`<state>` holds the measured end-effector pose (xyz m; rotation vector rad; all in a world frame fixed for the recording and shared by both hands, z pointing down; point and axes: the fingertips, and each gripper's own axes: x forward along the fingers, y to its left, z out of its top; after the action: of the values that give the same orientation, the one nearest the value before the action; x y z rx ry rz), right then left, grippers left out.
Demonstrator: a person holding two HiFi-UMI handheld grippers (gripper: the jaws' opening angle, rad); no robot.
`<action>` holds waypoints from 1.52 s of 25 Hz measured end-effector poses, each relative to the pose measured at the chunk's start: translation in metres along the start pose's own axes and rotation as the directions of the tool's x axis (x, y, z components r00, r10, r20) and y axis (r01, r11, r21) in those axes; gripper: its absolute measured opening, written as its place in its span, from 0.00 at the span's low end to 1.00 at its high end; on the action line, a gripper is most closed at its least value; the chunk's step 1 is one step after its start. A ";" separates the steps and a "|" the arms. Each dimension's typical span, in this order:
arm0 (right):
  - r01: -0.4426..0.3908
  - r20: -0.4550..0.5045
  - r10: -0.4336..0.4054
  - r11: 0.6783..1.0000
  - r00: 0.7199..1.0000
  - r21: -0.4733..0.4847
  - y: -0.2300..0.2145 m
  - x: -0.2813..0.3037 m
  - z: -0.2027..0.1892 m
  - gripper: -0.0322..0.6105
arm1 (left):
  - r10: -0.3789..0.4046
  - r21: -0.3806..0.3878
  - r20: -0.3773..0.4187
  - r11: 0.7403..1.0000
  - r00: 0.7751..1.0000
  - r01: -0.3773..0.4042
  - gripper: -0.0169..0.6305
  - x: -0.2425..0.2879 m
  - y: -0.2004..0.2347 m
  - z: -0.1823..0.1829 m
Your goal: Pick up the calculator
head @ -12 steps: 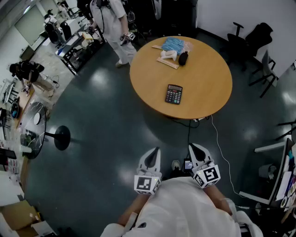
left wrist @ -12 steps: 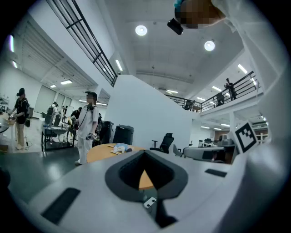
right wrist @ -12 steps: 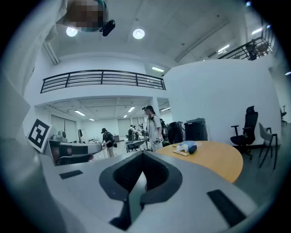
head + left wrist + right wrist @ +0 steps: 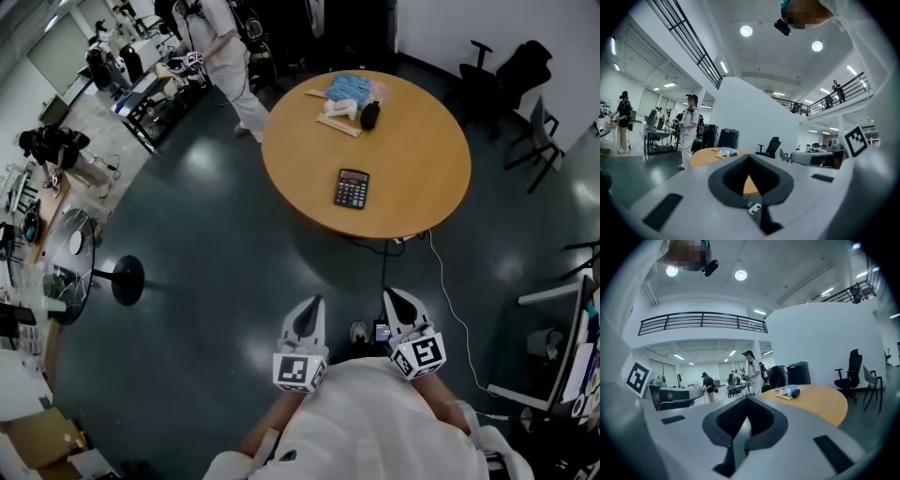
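A dark calculator lies flat on the near half of the round wooden table. Both grippers hang close to the person's body, well short of the table and above the dark floor. The left gripper and the right gripper point toward the table, each with its jaws closed to a point and nothing held. In the left gripper view the left gripper is shut, with the table far ahead. The right gripper is likewise shut, the table to its right. Neither gripper view shows the calculator.
A blue cloth bundle, a black object and a wooden strip lie on the table's far side. A person in white stands beyond the table at left. Office chairs stand at right. A cable runs across the floor.
The person in white beyond the table has stepped left toward the benches. Both grippers and the calculator stay where they were.
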<state>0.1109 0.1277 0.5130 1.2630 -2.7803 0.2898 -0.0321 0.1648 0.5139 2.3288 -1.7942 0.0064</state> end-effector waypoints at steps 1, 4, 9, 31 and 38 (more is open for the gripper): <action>0.001 -0.001 -0.001 1.000 1.000 0.002 0.000 0.000 -0.001 0.07 | -0.004 0.000 -0.001 1.000 1.000 0.004 0.04 0.000 0.000 0.000; -0.004 0.001 0.004 1.000 1.000 0.029 -0.003 -0.001 -0.003 0.07 | -0.015 0.000 -0.003 1.000 1.000 0.015 0.04 0.003 -0.002 -0.002; -0.002 -0.009 0.002 0.998 1.000 0.056 -0.024 -0.001 -0.012 0.07 | -0.023 0.002 0.005 1.000 1.000 0.023 0.04 0.018 -0.002 -0.006; 0.018 -0.174 -0.002 0.996 0.985 0.088 -0.178 0.193 -0.083 0.08 | -0.187 0.003 -0.037 0.982 0.982 0.188 0.04 0.195 0.067 0.017; 0.063 -0.295 -0.019 0.988 0.955 0.141 -0.215 0.240 -0.119 0.08 | -0.269 -0.016 -0.069 0.963 0.961 0.268 0.04 0.242 0.091 0.024</action>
<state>0.1132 -0.1643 0.6945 1.1925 -2.5162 0.6379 -0.0587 -0.0926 0.5352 2.5133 -1.4308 0.0418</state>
